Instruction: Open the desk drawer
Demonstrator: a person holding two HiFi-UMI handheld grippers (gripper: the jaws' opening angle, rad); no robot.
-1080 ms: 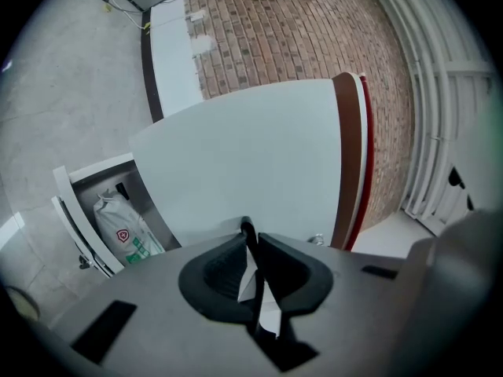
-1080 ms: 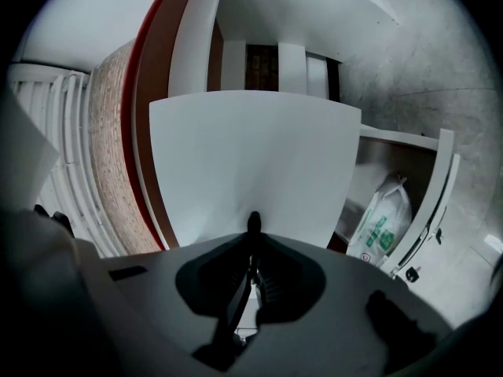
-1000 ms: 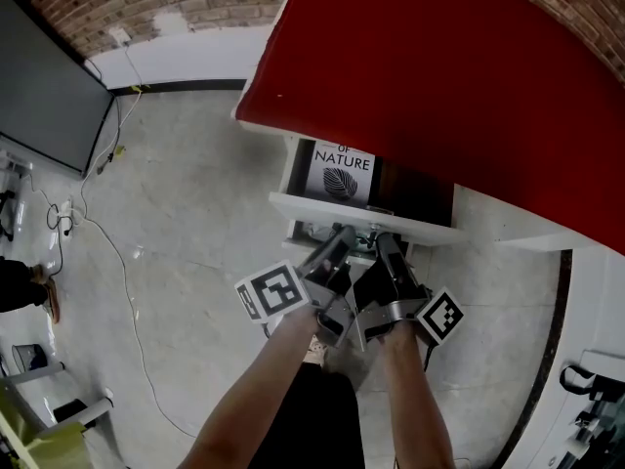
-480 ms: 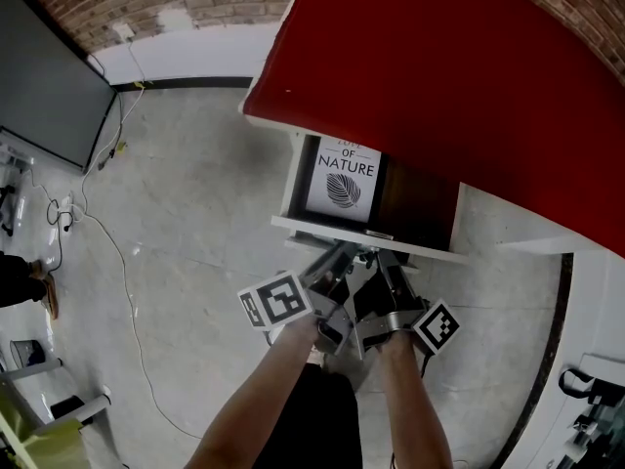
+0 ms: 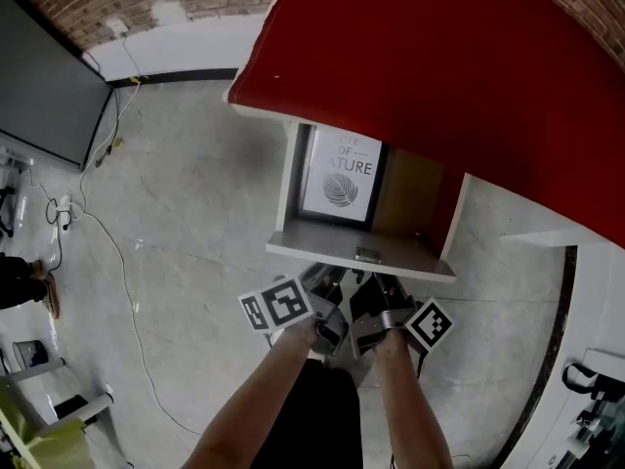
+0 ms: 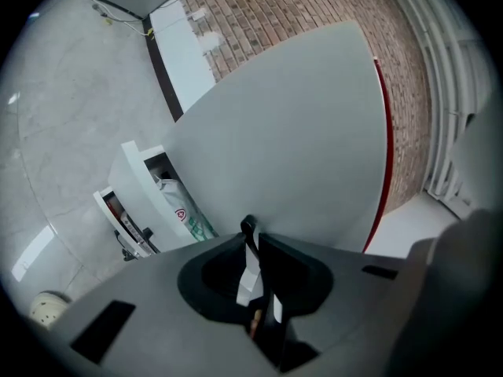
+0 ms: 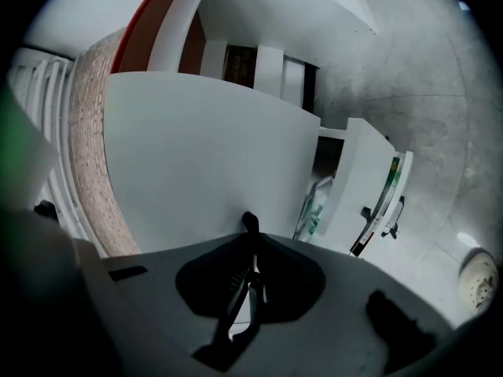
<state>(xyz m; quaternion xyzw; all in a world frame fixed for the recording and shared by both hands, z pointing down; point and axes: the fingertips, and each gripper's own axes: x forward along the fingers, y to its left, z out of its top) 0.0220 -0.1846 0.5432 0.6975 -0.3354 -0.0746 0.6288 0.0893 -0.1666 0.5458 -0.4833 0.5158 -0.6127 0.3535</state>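
So the white wooden desk drawer (image 5: 363, 249) under the red-topped desk (image 5: 439, 76) has slid out a good bit further than a second ago. The black-and-white leaf-cover book (image 5: 340, 176) lying inside now shows nearly whole. My left tongs (image 6: 250, 230) and right tongs (image 7: 250, 225) have dropped just below the drawer front, both pinched together on nothing. I'd call it pretty much open.
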